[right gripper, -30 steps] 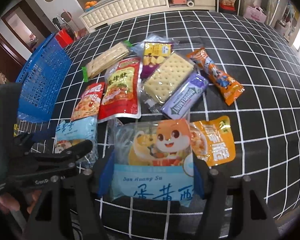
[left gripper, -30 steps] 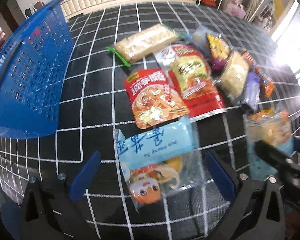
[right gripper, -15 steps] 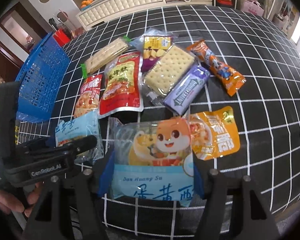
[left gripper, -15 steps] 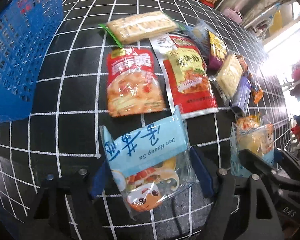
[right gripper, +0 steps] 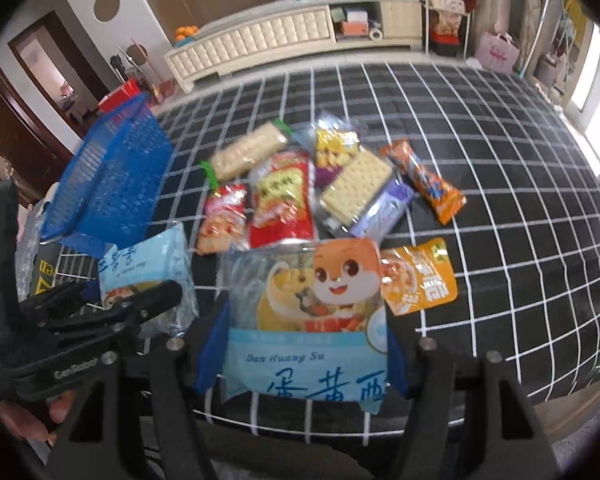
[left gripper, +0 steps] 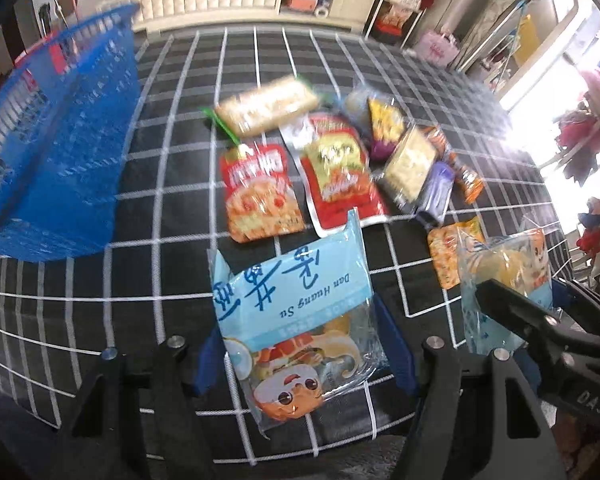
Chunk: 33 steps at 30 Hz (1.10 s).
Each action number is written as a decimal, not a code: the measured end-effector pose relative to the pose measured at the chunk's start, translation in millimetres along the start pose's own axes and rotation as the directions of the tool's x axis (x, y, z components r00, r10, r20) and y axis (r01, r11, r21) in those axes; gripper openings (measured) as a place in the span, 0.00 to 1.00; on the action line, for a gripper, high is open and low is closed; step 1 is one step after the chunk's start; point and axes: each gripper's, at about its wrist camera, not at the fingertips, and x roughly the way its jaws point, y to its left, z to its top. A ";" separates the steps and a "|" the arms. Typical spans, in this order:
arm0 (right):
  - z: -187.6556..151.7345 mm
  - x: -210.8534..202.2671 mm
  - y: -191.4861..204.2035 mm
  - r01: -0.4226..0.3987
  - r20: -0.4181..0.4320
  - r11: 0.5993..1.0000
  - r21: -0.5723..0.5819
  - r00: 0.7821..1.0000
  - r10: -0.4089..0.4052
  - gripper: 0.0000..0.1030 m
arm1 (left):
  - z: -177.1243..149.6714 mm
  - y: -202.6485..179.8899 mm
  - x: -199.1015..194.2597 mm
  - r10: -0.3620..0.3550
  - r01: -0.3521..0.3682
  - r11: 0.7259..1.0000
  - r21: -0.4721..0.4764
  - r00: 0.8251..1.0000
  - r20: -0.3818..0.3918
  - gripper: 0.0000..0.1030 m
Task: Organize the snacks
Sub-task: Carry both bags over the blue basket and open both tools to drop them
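My left gripper [left gripper: 302, 354] is shut on a light-blue Dan Huang Su snack bag [left gripper: 296, 304], held above the checked table. My right gripper [right gripper: 300, 356] is shut on a second Dan Huang Su bag [right gripper: 312, 304] with an orange cartoon animal. Each held bag also shows in the other view: the right one in the left wrist view [left gripper: 504, 272], the left one in the right wrist view [right gripper: 148, 276]. A blue plastic basket [left gripper: 56, 140] stands at the left, also seen in the right wrist view [right gripper: 112, 184].
Several snack packs lie in a cluster mid-table: a cracker pack [right gripper: 248, 154], red pouches [right gripper: 284, 196], a square cracker pack [right gripper: 356, 188], a purple bar [right gripper: 384, 212], an orange bar [right gripper: 424, 180] and an orange pouch [right gripper: 420, 276]. A white cabinet [right gripper: 284, 36] stands beyond the table.
My left gripper closed on the blue bag and lifted it off the table. My right gripper kept its bag and rose with it; both views tilted up.
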 end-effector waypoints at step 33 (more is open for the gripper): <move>114.1 11.2 222.8 -0.154 0.059 0.944 -0.293 0.982 0.179 0.68 | 52.4 195.2 -182.5 0.128 -0.119 0.992 -0.050 0.956 0.263 0.64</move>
